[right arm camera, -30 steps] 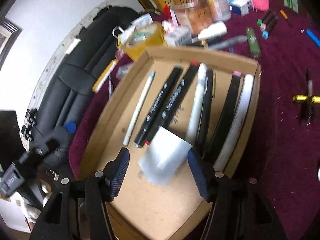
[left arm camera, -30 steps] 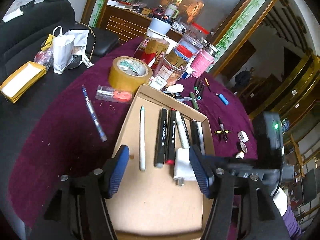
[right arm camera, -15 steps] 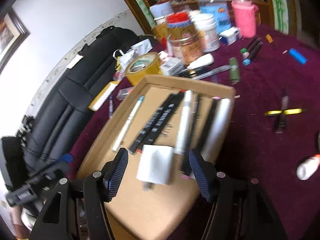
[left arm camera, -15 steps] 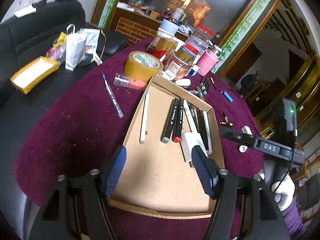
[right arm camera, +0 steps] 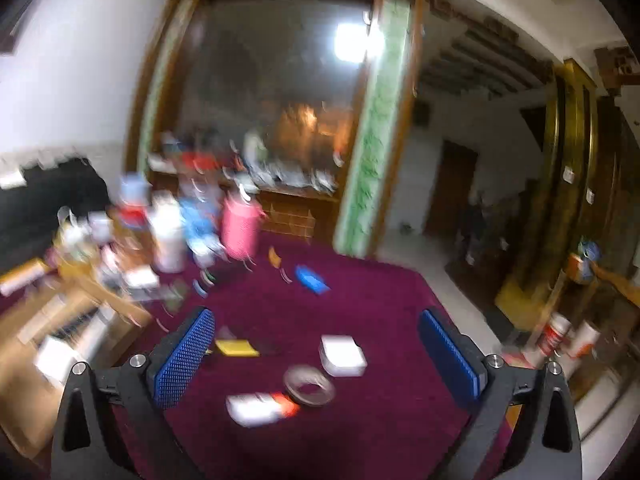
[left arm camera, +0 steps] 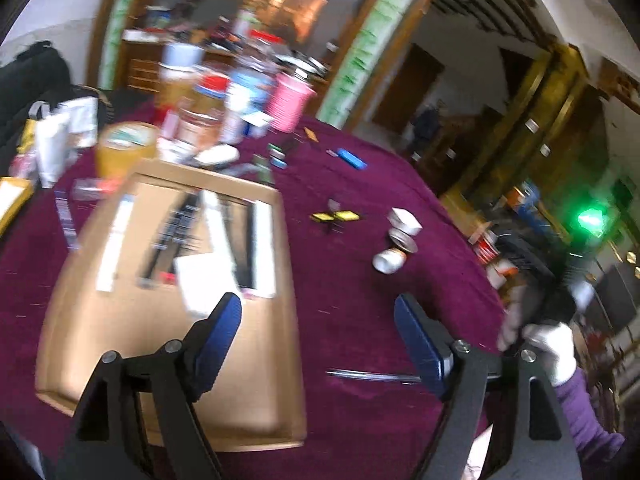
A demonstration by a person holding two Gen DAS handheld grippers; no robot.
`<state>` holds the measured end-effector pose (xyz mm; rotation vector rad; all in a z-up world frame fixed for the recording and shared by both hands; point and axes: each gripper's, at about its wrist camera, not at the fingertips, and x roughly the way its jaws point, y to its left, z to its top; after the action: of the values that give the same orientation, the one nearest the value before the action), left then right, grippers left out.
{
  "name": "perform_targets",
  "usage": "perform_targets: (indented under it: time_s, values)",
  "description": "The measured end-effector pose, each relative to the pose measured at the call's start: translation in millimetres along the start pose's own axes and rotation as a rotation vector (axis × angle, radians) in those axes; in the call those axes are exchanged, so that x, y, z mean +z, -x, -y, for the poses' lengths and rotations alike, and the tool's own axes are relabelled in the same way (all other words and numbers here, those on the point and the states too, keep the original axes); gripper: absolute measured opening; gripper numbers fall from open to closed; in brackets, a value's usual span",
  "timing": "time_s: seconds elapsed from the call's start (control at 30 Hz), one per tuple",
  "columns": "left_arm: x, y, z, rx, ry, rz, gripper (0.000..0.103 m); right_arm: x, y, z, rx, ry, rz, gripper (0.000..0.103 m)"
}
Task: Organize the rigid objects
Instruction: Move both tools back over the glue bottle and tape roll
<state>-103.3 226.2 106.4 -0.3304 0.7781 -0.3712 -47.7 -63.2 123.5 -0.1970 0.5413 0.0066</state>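
Left hand-held gripper released, nothing between fingers, above desk. Tray of pens under its left finger; tube ahead. Right hand-held gripper released, empty; ring and white box just ahead between fingers. Heavy blur.

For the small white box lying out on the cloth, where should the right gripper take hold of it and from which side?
Grip the small white box across its two opposite flat sides, coming down from above. It lies flat and low on the cloth, free all round but for the ring close beside it. The right gripper is open above it.
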Motion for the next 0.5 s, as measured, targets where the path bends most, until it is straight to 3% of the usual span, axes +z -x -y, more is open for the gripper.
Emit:
perform_targets:
  time_s: [0.03,0.13,0.2,0.3,0.5]
  values:
    - [-0.7,-7.9,7.2,-0.018,-0.003,-0.02,0.078,-9.6,-24.8,12.5,0.03,-0.03,-0.109,0.102]
    - [-4.0,-36.3,32.2,-0.027,-0.037,-0.084,0.078,-31.9,-69.5,41.6,-0.005,-0.112,-0.218,0.102]
    - [-8.1,-50.6,48.7,-0.022,-0.076,-0.116,0.078,-43.3,-101.9,63.9,0.021,-0.198,-0.301,0.102]
    - [-10.1,-73.4,68.7,-0.013,-0.123,-0.174,0.078,-49.8,-124.2,87.8,0.041,-0.287,-0.326,0.102]
    - [0.4,-132.4,96.6,0.072,-0.214,-0.25,0.078,-56.2,-119.4,108.5,0.069,-0.388,-0.259,0.102]
